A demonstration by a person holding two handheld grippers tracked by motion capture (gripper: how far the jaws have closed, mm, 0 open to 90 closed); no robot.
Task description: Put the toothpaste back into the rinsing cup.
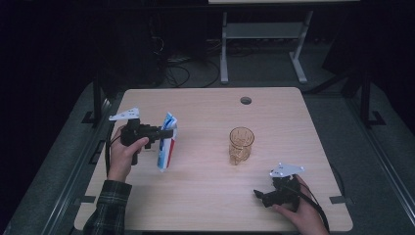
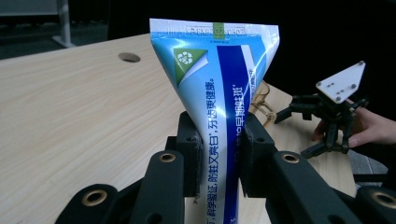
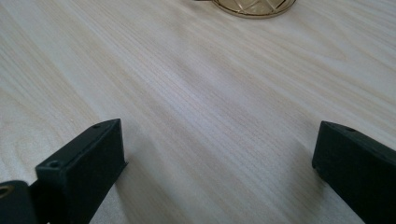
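A blue and white toothpaste tube (image 1: 167,143) hangs upright above the left side of the table, crimped end up. My left gripper (image 1: 169,133) is shut on its middle; in the left gripper view both pads press the tube (image 2: 219,107) from either side. An amber glass cup (image 1: 241,145) stands near the table's middle, right of the tube. My right gripper (image 1: 259,196) rests low at the front right of the table, jaws wide open with only bare wood between them (image 3: 219,154). The cup's base (image 3: 254,7) shows at the top edge of the right gripper view.
The light wood table (image 1: 210,196) has a round cable hole (image 1: 245,100) near its far edge. Beyond the table stand a white desk frame (image 1: 264,34) and cables on a dark floor. The person's right hand with the right gripper (image 2: 334,112) shows far off in the left gripper view.
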